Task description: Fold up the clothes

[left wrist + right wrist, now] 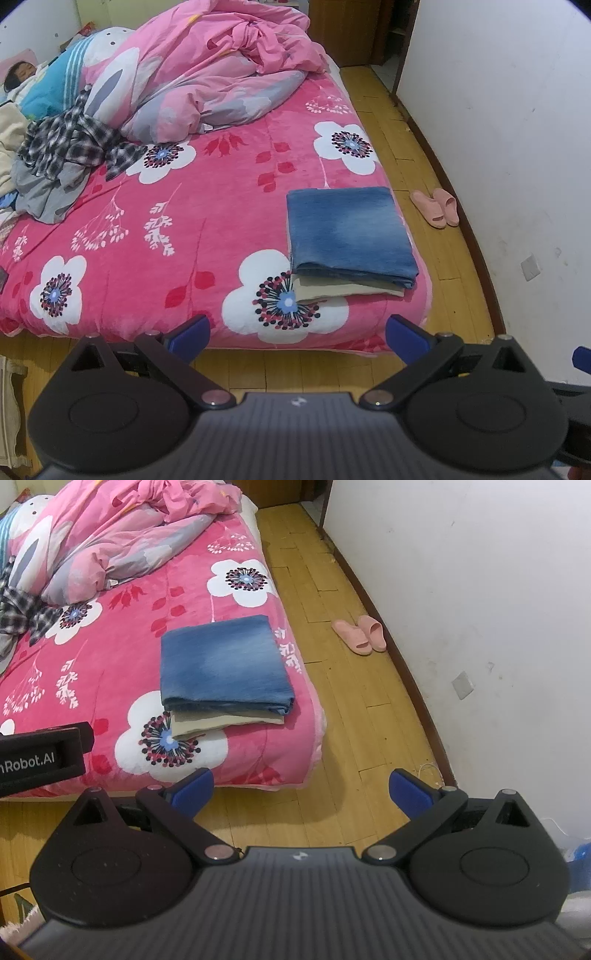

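Observation:
Folded blue jeans lie on a folded beige garment at the near right corner of the pink flowered bed. An unfolded heap with a black-and-white checked shirt and a grey garment sits at the bed's left side. My left gripper hangs open over the floor just short of the bed's foot, nothing between its blue pads. My right gripper is open too, beyond the bed's corner, holding nothing.
A crumpled pink duvet covers the far part of the bed. A person lies at the far left. Pink slippers sit on the wooden floor beside a white wall. The left gripper's body shows at the left.

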The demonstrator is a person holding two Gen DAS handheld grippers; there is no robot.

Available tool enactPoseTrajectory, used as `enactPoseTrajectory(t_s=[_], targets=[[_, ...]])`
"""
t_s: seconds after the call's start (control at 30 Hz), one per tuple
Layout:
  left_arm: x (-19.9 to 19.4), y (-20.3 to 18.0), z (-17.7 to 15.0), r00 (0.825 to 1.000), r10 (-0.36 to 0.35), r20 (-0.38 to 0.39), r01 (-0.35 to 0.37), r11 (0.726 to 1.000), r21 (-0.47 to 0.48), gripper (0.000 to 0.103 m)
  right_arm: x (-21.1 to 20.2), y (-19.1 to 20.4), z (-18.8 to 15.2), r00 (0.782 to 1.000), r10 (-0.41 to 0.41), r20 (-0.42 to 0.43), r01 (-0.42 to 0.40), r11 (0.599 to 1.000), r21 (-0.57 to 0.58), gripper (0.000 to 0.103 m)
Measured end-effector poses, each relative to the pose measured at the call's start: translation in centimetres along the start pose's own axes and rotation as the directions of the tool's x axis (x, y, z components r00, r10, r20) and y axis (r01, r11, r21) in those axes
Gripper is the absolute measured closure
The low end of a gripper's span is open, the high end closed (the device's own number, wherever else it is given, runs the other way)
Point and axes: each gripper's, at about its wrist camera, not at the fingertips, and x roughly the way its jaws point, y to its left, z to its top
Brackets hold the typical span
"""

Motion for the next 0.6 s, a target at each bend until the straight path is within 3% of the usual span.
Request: enactPoseTrajectory(t_s=[0.6], targets=[[0.39, 0.29, 0.38, 1.000, 0.008, -0.002, -0.008, 1.000, -0.010, 0.001, 0.16, 0.37, 0.52, 1.000, 0.001, 0.003, -0.001, 1.000, -0.010, 0.001]])
